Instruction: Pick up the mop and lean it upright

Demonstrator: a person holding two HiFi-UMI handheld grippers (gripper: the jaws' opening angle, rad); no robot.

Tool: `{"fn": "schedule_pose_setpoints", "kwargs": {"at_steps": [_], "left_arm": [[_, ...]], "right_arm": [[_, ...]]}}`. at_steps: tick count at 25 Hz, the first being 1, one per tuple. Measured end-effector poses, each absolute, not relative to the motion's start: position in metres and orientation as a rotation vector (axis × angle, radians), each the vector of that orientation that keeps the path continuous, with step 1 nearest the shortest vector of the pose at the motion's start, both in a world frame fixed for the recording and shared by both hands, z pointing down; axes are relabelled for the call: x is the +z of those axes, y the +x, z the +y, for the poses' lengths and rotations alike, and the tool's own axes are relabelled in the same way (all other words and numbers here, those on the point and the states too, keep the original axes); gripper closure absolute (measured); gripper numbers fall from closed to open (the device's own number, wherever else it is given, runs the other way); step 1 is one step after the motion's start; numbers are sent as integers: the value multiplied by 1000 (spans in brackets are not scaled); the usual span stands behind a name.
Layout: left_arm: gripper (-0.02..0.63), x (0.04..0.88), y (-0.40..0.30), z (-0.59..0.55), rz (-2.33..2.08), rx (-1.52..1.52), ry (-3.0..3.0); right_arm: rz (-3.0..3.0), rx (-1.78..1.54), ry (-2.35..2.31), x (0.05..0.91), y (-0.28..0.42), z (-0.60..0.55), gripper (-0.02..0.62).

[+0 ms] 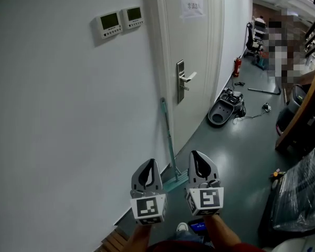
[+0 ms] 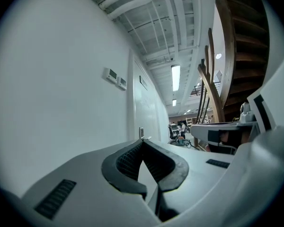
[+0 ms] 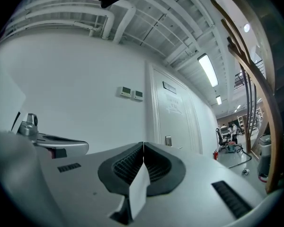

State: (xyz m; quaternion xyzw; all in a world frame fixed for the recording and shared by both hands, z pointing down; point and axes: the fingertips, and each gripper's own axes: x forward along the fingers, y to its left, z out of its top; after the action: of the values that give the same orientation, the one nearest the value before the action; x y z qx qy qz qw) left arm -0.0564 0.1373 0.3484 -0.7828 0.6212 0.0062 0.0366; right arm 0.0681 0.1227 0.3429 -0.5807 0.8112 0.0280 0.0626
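The mop point(image 1: 169, 140) has a thin teal handle and stands upright against the white wall beside the door frame. Its flat teal head point(image 1: 174, 182) rests on the grey floor. Both grippers hang side by side in front of me, a little short of the mop head and apart from it. My left gripper point(image 1: 148, 163) is shut with nothing between its tips. My right gripper point(image 1: 198, 155) is shut too and holds nothing. In the left gripper view the left gripper point(image 2: 143, 142) has its tips touching, and in the right gripper view so does the right gripper point(image 3: 143, 144).
A white door point(image 1: 191, 62) with a metal handle point(image 1: 185, 80) is just right of the mop. Two wall control panels point(image 1: 118, 21) sit high on the wall. A dark floor machine point(image 1: 227, 108) lies farther down the corridor. Wooden stair stringers point(image 1: 304, 98) and plastic-wrapped goods point(image 1: 299, 193) fill the right side.
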Motion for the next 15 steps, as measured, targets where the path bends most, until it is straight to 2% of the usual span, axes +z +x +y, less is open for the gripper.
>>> {"fn": "schedule_pose_setpoints", "kwargs": {"at_steps": [15], "left_arm": [[592, 346, -18, 66, 1945, 32, -2368]], "right_arm": [[2483, 70, -1712, 344, 105, 48, 577]]}}
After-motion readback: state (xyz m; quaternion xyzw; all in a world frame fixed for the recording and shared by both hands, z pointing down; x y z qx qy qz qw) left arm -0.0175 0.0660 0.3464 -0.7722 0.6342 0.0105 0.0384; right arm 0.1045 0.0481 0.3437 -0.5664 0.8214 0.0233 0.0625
